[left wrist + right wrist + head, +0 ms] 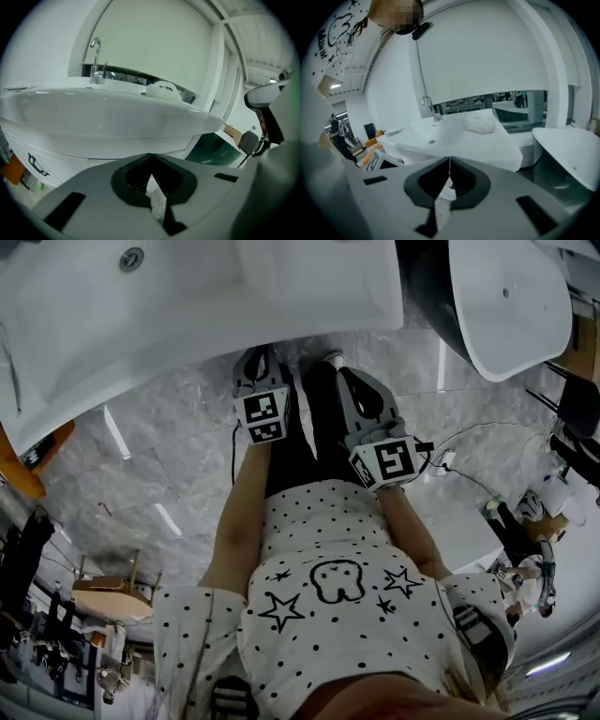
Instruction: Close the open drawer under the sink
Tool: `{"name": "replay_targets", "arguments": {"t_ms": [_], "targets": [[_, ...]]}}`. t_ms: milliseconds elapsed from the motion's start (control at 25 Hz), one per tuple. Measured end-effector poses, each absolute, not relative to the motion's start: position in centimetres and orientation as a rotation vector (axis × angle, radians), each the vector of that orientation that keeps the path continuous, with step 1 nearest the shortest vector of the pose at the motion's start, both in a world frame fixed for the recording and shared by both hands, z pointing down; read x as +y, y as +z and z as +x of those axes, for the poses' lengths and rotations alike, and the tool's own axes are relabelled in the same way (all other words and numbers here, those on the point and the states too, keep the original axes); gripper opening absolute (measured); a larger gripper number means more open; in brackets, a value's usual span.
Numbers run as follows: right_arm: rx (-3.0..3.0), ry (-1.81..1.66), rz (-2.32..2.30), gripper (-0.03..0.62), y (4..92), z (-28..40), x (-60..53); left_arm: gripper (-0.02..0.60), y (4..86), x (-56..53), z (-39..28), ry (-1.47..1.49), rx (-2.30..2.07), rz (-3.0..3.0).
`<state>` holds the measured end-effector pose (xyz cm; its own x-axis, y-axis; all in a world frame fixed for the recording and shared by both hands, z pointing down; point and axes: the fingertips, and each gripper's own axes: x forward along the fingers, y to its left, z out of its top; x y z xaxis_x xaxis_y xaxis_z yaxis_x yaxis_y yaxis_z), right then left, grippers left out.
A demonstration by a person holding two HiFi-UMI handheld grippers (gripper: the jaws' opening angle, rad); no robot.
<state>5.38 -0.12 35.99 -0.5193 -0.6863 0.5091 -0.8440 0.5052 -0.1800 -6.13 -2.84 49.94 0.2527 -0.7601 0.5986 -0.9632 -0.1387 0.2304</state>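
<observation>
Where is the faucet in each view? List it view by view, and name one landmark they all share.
Head view: not in it.
Left gripper view: the faucet is at the upper left, standing at the back edge of the sink.
Right gripper view: the faucet is left of centre, behind the basin.
Shared landmark: the white sink, which runs across the top of the head view and lies mid-frame in the right gripper view.

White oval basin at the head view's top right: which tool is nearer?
Right. The right tool sits lower left of the white oval basin; the left tool is farther left, below the white sink.
</observation>
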Motion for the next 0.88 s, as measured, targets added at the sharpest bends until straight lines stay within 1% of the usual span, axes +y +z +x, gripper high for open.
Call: {"name": "replay_targets", "arguments": {"t_ms": [440,880], "targets": [[-2.418,0.508,1.257,0.015,35.7,4.9,-1.1,0.005,47.3,-2.2,-6.5,0.446,-1.556,1.981],[-2.475,0.392,1.252,0.015,32.8,4.3,-2.6,0.005,40.3,-2.7,-6.5,0.349,-1.611,2.064]]}}
